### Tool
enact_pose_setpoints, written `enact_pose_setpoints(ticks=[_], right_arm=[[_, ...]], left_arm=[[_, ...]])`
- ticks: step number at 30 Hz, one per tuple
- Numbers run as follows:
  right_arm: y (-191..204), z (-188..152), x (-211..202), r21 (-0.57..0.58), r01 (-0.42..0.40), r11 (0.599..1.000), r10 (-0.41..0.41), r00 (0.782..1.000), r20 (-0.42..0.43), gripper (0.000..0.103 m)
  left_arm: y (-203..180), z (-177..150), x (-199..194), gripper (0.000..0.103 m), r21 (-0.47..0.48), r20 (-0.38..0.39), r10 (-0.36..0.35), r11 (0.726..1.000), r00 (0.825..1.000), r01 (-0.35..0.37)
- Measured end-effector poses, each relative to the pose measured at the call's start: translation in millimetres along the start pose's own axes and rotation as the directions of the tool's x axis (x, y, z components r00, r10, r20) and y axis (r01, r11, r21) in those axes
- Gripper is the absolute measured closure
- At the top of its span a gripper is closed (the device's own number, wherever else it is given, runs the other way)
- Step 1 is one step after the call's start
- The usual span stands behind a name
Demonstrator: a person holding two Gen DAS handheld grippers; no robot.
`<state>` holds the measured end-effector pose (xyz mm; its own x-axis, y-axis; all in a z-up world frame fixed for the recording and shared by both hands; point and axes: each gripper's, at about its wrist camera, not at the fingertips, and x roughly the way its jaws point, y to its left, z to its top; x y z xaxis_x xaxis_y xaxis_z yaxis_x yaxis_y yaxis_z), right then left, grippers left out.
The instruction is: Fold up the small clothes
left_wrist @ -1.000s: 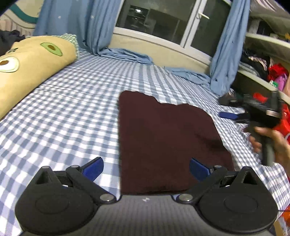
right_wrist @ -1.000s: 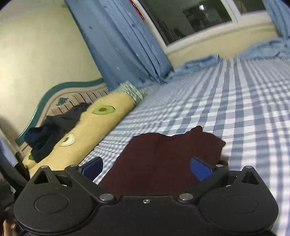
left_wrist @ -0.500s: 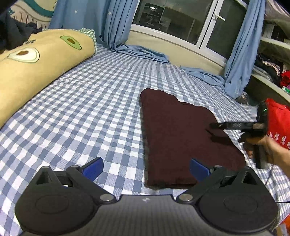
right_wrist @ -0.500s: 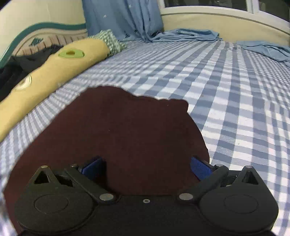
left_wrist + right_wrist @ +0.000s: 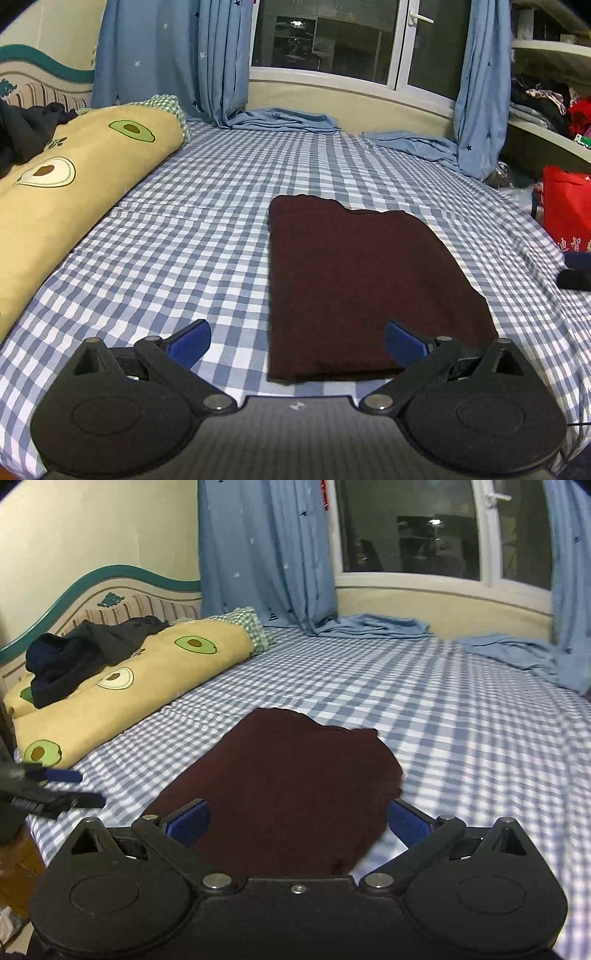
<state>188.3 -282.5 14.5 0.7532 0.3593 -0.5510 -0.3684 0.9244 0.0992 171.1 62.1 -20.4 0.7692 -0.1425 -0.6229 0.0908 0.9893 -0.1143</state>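
A dark maroon garment [image 5: 365, 288] lies folded flat as a rectangle on the blue checked bed sheet [image 5: 184, 240]. My left gripper [image 5: 297, 343] hovers open just short of the garment's near edge, with nothing between its blue pads. In the right wrist view the same garment [image 5: 288, 775] spreads out ahead of my right gripper [image 5: 295, 821], which is open and empty above its near end. The left gripper [image 5: 92, 788] shows at the left border there, apart from the cloth. The right gripper [image 5: 569, 268] peeks in at the right border of the left wrist view.
A yellow avocado-print bolster [image 5: 55, 192] runs along the left side with dark clothes [image 5: 81, 653] piled on it. Blue curtains [image 5: 166, 55] and a window stand at the far end. A red bag [image 5: 565, 206] and cluttered shelves [image 5: 546, 96] sit beyond the bed's right edge.
The right gripper has lifted and drawn back from low over the garment toward the bed's right side. The left gripper has swung to face the window more squarely. The garment has not moved.
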Motion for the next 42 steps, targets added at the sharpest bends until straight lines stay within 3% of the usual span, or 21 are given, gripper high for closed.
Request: enact_pose_setpoints(ticks=[6, 9, 16, 26, 42], right_arm=[[33.0, -34.9, -35.7, 0.046, 0.039, 0.998, -0.040, 0.999, 0.019, 0.001], [52.0, -47.0, -43.7, 0.004, 0.060, 0.998, -0.060, 0.998, 0.008, 0.001], [65.7, -68.2, -54.1, 0.017, 0.055, 0.998, -0.055, 0.998, -0.022, 0.001], [65.2, -72.5, -50.6, 0.060, 0.077, 0.995, -0.075, 0.997, -0.026, 0.001], [62.9, -66.8, -28.4, 0.056, 0.116, 0.992, -0.112, 0.992, -0.057, 0.001]], left_arm=[[-18.4, -10.0, -16.8, 0.001, 0.060, -0.016, 0.056, 0.997, 0.998, -0.055], [-23.8, -16.2, -27.7, 0.001, 0.070, -0.036, 0.054, 0.996, 0.998, -0.052], [-27.7, -30.1, -47.5, 0.001, -0.001, -0.037, 0.039, 0.999, 0.999, -0.039], [-37.4, -36.9, -51.7, 0.001, 0.047, -0.023, 0.089, 0.995, 0.996, -0.088], [-32.6, -39.1, -26.3, 0.001, 0.064, -0.062, 0.083, 0.995, 0.995, -0.079]])
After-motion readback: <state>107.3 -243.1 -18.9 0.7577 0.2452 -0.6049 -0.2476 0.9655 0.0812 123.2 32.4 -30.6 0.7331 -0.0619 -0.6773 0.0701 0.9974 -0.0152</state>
